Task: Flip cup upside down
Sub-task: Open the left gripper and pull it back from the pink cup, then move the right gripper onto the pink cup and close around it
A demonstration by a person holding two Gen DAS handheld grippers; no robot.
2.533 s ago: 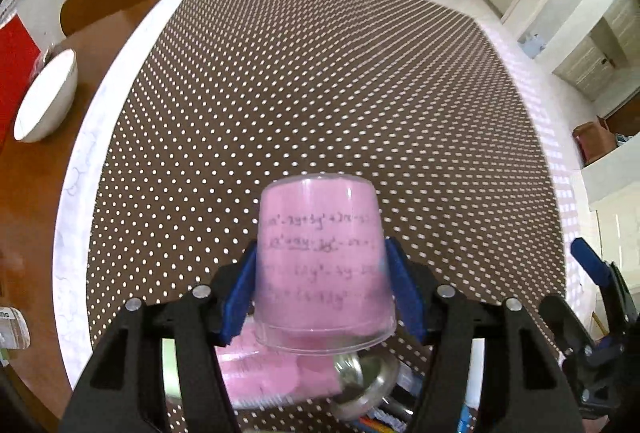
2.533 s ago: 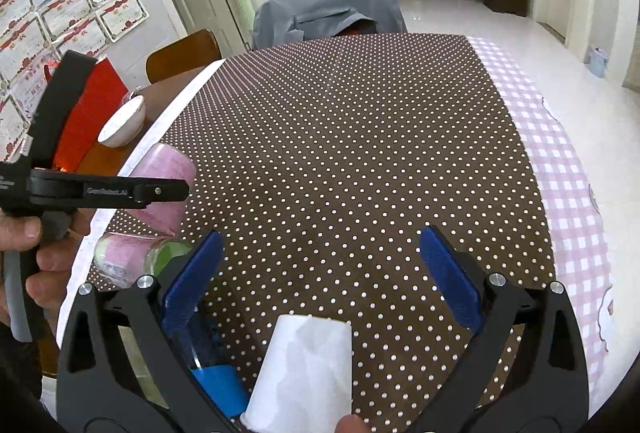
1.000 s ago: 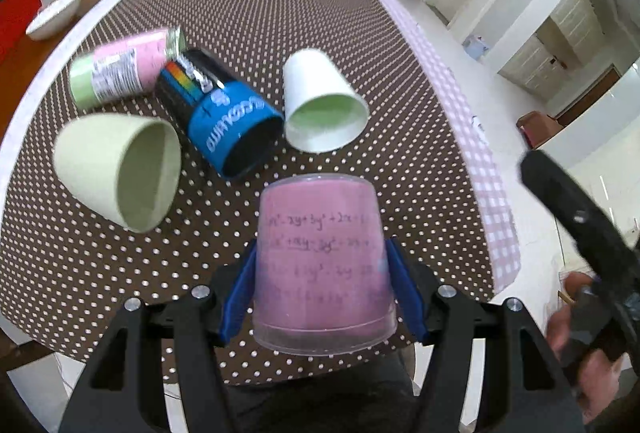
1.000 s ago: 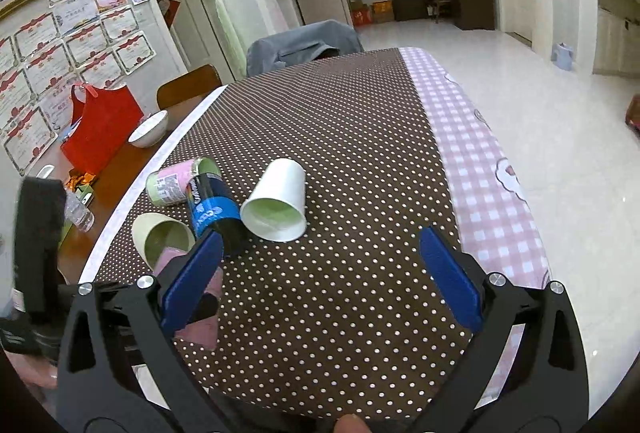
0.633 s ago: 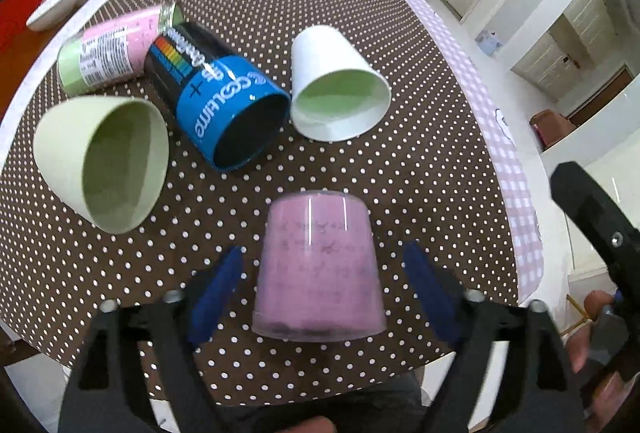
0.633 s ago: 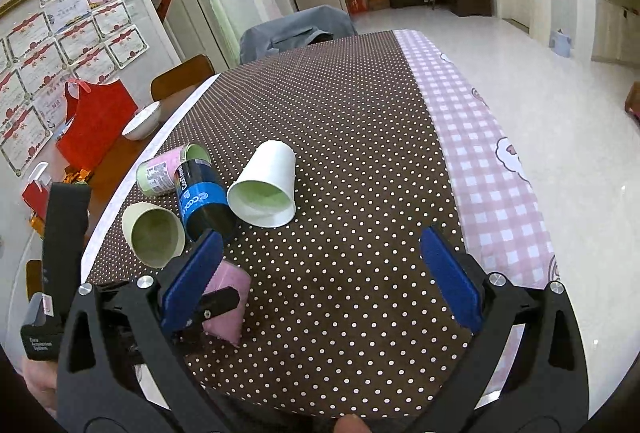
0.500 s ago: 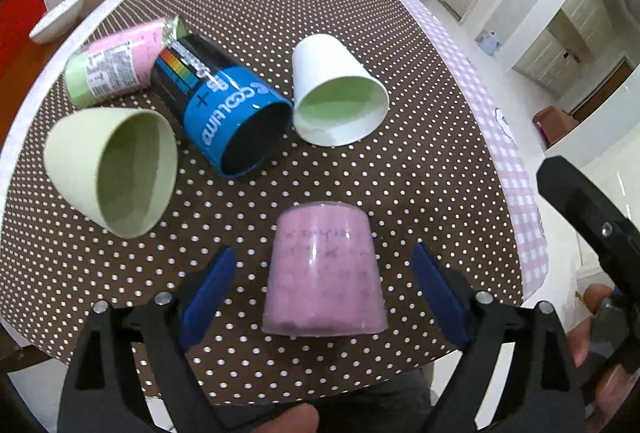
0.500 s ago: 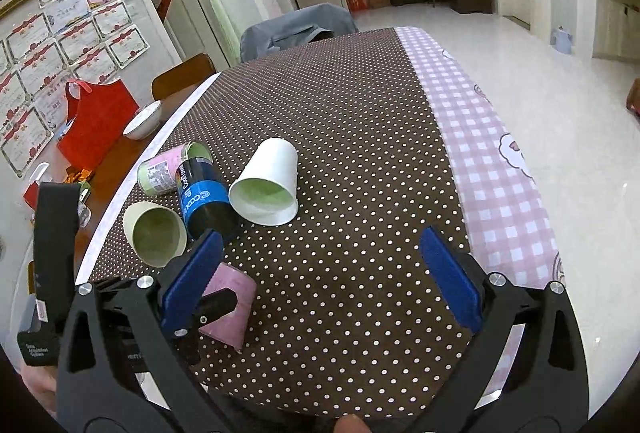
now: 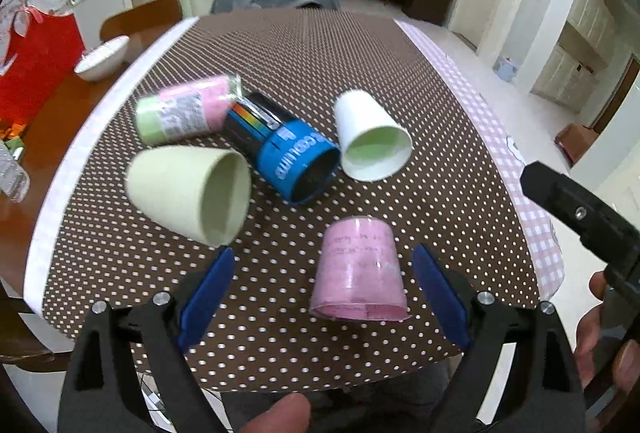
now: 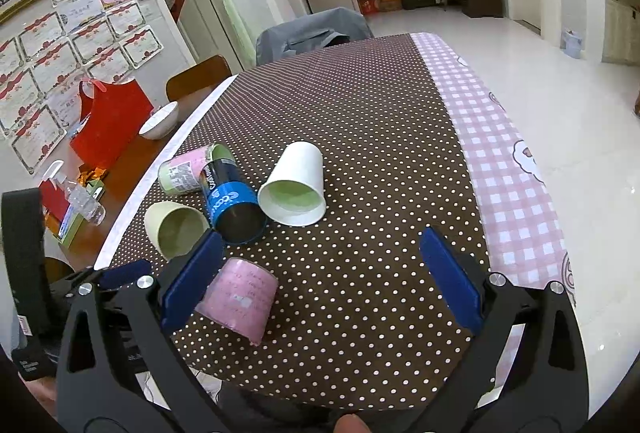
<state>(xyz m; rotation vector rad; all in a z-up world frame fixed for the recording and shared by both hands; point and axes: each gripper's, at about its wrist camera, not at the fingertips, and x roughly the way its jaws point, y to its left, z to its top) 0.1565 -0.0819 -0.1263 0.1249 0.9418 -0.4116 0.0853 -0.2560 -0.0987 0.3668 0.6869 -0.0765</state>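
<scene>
A pink clear-plastic cup [image 9: 360, 271] stands upside down, rim on the brown dotted tablecloth [image 9: 320, 61], near the front edge. It also shows in the right wrist view [image 10: 239, 299]. My left gripper [image 9: 320, 293] is open, its blue pads on either side of the cup and apart from it. My right gripper [image 10: 320, 277] is open and empty, held above the table's front edge to the right of the cup.
Lying on their sides behind the pink cup are a pale green cup [image 9: 192, 189], a blue and black can [image 9: 284, 153], a white paper cup [image 9: 370, 137] and a pink-green container [image 9: 184, 109]. A white bowl [image 9: 102, 57] and red bag [image 10: 108, 125] sit at left.
The left gripper carried the pink cup to the front of the table, set it down upside down, opened and drew back a little. The right gripper rose and pulled back.
</scene>
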